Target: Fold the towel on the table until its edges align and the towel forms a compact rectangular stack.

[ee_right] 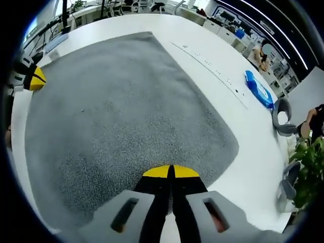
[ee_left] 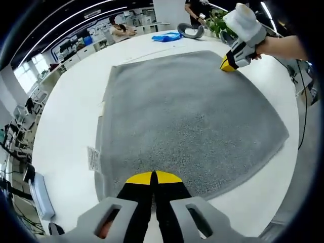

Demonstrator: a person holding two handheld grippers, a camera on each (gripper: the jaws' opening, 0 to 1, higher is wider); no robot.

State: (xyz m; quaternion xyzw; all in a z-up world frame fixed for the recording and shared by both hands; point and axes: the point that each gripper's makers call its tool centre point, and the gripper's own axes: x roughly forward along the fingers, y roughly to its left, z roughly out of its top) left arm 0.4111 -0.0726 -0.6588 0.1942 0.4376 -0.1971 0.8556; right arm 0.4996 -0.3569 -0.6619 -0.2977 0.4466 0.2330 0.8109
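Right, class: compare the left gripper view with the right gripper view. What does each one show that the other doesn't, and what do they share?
Left gripper view: a white label at the towel's edge, and a person's hand holding the right claw at the towel's far corner.
Right gripper view: a row of small marks on the table, and the left claw at the towel's far edge.
Both: the grey towel spread on the white table, a blue item, a plant, and each view's own claw shut at the towel's near edge.
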